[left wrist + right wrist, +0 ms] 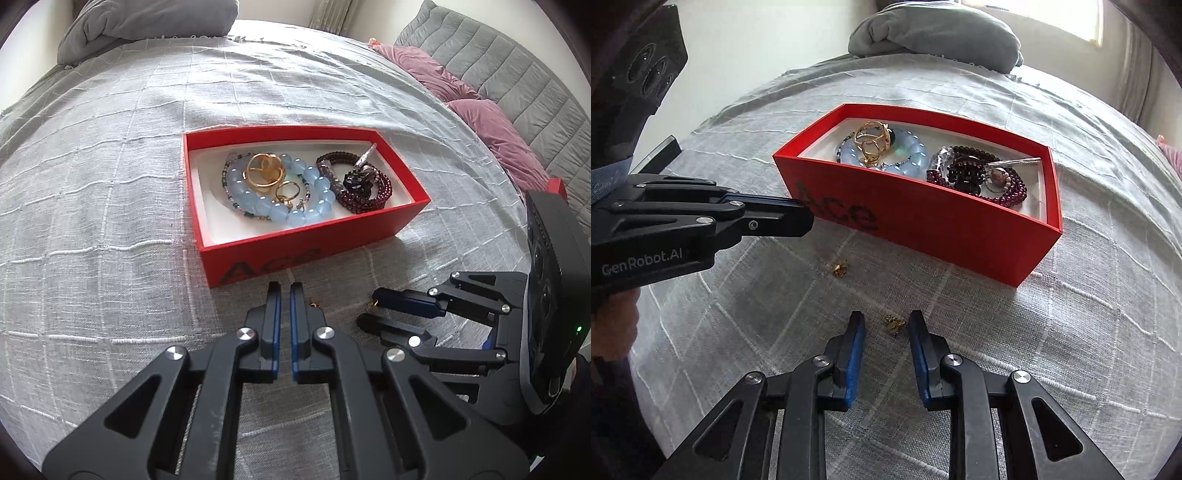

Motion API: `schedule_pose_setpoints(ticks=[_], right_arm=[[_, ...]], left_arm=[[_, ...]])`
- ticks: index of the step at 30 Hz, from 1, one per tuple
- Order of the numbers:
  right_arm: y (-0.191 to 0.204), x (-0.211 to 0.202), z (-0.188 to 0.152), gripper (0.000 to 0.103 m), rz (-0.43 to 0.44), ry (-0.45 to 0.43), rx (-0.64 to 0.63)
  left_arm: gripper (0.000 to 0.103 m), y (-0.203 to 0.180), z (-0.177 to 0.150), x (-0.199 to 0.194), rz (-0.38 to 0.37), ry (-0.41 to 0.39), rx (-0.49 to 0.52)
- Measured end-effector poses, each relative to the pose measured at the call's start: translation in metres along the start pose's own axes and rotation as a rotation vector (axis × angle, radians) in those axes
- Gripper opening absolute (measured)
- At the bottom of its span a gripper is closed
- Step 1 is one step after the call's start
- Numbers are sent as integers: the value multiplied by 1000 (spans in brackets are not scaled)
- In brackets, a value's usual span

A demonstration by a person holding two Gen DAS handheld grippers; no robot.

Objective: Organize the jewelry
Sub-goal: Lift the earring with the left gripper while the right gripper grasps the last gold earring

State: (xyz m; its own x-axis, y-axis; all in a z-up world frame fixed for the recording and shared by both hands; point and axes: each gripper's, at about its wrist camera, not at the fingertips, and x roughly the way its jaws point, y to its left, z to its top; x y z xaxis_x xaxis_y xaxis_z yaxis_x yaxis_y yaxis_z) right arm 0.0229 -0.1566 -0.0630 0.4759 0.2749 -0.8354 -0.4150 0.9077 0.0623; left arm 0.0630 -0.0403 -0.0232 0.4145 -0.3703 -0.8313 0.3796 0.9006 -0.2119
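While the right gripper [886, 325] is straddling a gold earring [894, 325], jaws spread, untouching.
Left gripper [284, 291] is hovering pressed together, empty; centring low is looking wise.

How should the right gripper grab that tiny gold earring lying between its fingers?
Pinch the gold earring across its small knobbly middle, coming almost straight down from above. It lies flat on the soft grey bedspread, so a sideways scoop would probably snag cloth. The right gripper already has a finger on each side, not touching it; lowering and closing should likely do.
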Motion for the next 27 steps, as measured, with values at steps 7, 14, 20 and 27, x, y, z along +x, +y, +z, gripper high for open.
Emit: schedule_pose_setpoints(ticks=[7,14,20,27], right_arm=[[5,-2,1,12,-3,4,-1],[-1,-13,2,12,-5,-8,25],[-12,-19,1,12,-10,0,65],[-16,-21,2,12,-10,0,76]], left_arm=[[22,0,-5,1,-10,19,15],[29,-10,-10,10,9,56,79],[31,-19,-11,20,43,61,136],[23,-33,-9,26,64,45,196]])
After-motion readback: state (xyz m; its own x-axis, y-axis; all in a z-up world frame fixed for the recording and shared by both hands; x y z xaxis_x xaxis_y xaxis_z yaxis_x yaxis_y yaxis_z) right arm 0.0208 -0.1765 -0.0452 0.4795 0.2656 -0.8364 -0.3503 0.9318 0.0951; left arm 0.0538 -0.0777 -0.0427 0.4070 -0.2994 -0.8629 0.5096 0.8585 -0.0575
